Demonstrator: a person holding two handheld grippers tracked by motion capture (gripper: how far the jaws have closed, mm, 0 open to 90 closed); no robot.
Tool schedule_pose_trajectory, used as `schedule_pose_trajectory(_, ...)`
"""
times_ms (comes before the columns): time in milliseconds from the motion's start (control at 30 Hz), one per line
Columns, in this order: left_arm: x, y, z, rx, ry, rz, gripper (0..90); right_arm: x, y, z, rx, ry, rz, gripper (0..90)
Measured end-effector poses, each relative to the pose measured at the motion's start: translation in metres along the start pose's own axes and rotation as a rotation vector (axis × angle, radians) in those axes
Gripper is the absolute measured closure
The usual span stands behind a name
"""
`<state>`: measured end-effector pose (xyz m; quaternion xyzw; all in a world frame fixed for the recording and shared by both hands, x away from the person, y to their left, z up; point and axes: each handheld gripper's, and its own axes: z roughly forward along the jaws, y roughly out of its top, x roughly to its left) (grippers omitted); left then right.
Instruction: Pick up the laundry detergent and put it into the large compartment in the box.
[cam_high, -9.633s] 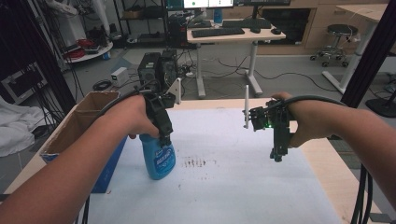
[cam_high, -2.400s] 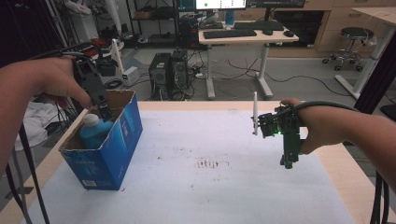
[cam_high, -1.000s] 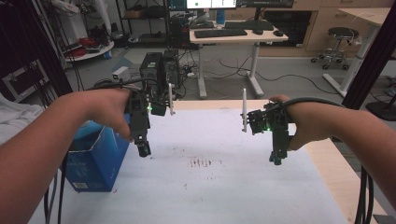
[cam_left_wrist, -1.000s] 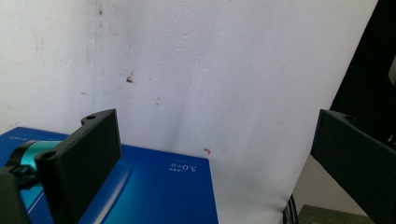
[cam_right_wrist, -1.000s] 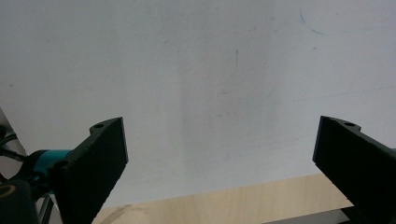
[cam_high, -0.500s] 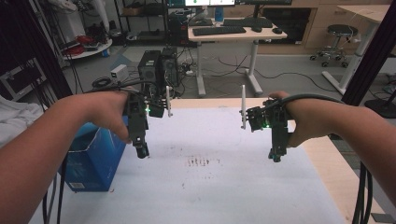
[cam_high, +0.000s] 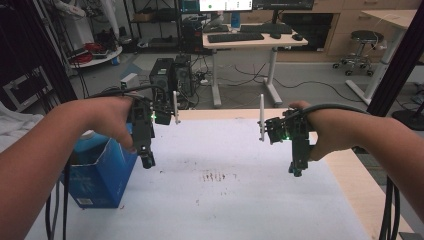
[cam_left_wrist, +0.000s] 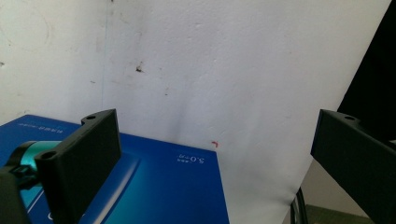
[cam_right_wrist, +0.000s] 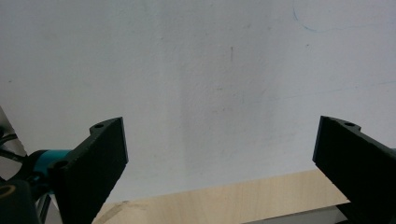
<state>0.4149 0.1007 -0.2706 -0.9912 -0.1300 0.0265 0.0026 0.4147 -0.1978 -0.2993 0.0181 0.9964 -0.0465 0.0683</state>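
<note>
Above the white bench (cam_high: 240, 200), the left gripper (cam_high: 147, 162) hangs just beside the blue box (cam_high: 100, 172), jaws wide apart and empty. Well apart across the bench, the right gripper (cam_high: 296, 171) hovers, jaws equally wide, holding nothing.

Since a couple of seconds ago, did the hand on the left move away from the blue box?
Yes. The left gripper was down over the blue box; now it hangs open beside the box's right edge, above the white table cover.
</note>
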Motion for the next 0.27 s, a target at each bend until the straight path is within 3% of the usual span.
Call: schedule_pose_trajectory(267, 0.0013, -0.0023, 0.0009, 0.002, 0.006, 0.0, 1.7, -0.0006, 0.0001, -0.0002, -0.004, -0.002, -0.006, 2.2)
